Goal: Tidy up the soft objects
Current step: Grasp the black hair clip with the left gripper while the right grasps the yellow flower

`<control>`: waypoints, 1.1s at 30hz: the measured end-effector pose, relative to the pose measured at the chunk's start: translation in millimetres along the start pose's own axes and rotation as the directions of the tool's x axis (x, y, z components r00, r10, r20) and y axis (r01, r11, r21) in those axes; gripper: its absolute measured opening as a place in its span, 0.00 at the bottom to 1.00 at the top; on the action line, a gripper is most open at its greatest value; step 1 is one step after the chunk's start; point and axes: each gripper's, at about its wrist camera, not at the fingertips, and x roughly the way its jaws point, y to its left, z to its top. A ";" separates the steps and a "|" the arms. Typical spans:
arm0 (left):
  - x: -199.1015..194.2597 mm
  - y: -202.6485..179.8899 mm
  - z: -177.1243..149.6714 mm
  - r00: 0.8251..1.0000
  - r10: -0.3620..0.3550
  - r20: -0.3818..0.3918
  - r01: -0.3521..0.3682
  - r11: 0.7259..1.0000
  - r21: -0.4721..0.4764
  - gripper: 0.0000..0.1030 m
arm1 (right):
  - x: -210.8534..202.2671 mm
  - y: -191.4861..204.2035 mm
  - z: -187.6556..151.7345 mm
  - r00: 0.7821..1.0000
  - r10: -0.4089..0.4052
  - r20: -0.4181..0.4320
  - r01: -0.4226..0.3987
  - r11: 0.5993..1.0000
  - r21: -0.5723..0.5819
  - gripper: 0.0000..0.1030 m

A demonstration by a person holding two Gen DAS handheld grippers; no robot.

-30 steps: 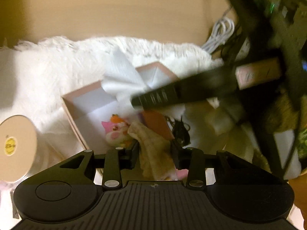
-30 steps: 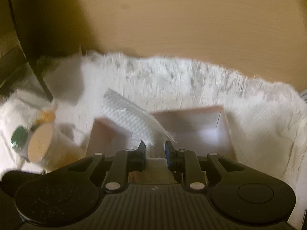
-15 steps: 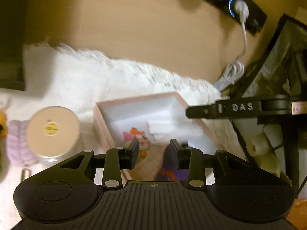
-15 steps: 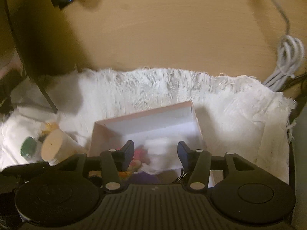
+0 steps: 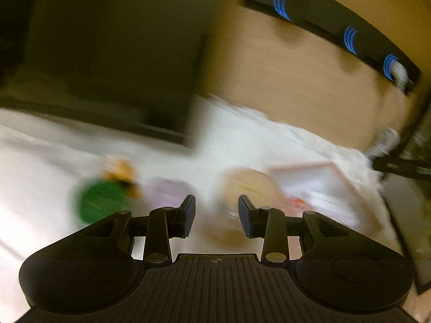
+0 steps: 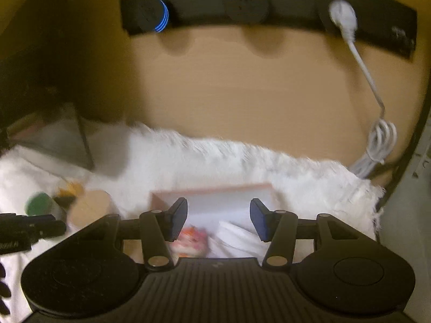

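A pink box [image 6: 212,188] with a white inside stands on a white fluffy rug [image 6: 215,158]. In it lie a pink and orange plush toy [image 6: 192,239] and a white cloth [image 6: 239,238]. My right gripper [image 6: 218,222] is open and empty just above the box. My left gripper [image 5: 216,215] is open and empty, left of the box [image 5: 309,177], over a round tan lid [image 5: 245,188]. The left wrist view is blurred. A lilac soft thing [image 5: 167,191] and an orange soft thing [image 5: 121,172] lie on the rug to the left.
A green-lidded jar [image 5: 99,202] stands left of the lilac thing. A dark block [image 5: 121,53] stands at the back left. A black power strip [image 6: 269,10] with a white plug and coiled cable [image 6: 377,145] is on the wooden surface behind the rug.
Both grippers let go of their cloths into the box and opened. The left gripper swung left to the tan lid. The right gripper pulled back and up.
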 end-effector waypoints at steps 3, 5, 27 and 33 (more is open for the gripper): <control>-1.1 53.6 33.7 0.998 0.048 -0.043 -0.050 0.998 -0.032 0.37 | -1.4 23.9 15.8 0.999 0.052 -0.002 -0.052 0.999 0.016 0.50; 8.9 87.7 55.8 0.994 0.025 -0.110 -0.036 0.995 -0.093 0.37 | 3.5 46.3 26.7 0.997 0.073 -0.018 -0.073 0.997 0.004 0.50; 184.3 79.9 56.2 0.823 0.190 -0.536 0.019 0.933 0.360 0.42 | 101.8 114.0 36.2 0.962 0.222 -0.160 -0.231 0.972 -0.041 0.50; 157.1 104.4 71.2 0.873 0.092 -0.480 0.055 0.957 0.285 0.37 | 113.7 118.5 38.4 0.954 0.239 -0.179 -0.254 0.965 -0.066 0.50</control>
